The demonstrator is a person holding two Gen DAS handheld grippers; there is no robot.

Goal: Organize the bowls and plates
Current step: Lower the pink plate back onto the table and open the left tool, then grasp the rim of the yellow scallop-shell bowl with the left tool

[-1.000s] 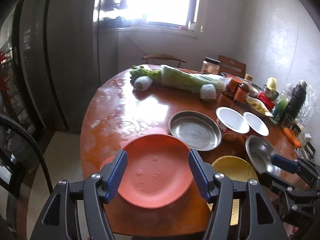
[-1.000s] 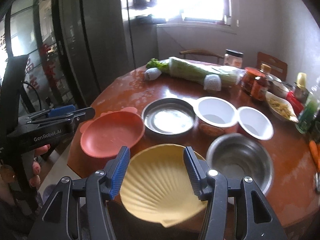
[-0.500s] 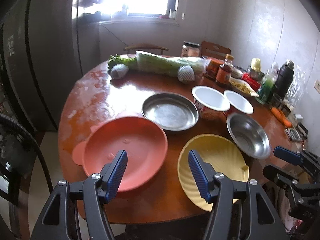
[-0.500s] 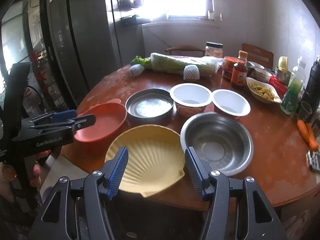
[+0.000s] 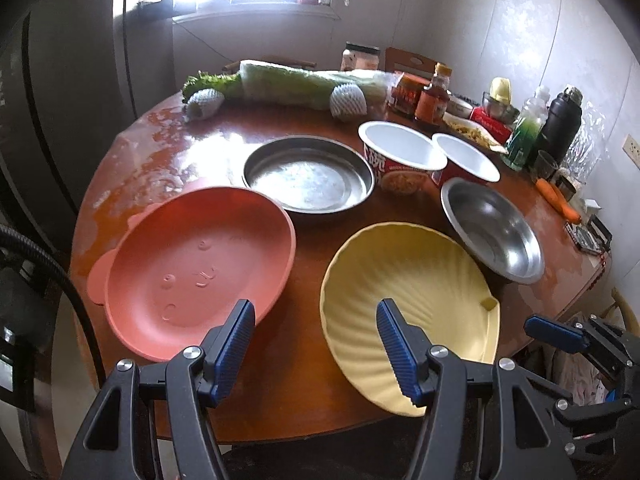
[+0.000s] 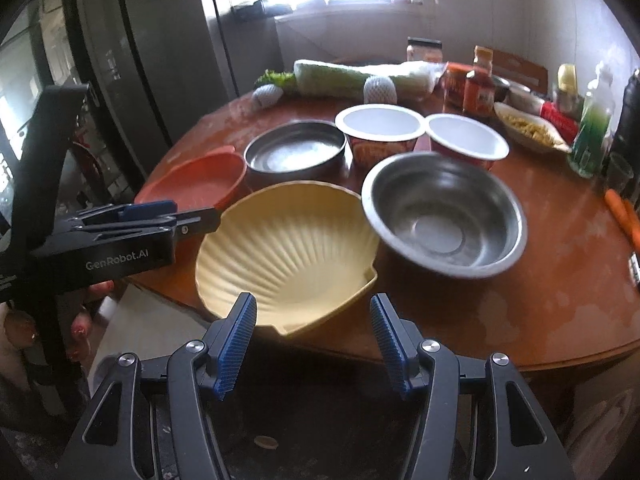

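In the right wrist view alone, a hand [image 6: 24, 336] shows; both tongs [image 5: 316, 344] [image 6: 312, 340] gape empty.

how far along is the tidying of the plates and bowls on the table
Nothing looks stacked yet. The orange plate, metal pan, yellow shell dish, steel bowl and two paper bowls each sit singly on the table. Nothing is in hand: the left gripper and right gripper hang with open, empty jaws near the table's edge. All the sorting is left.
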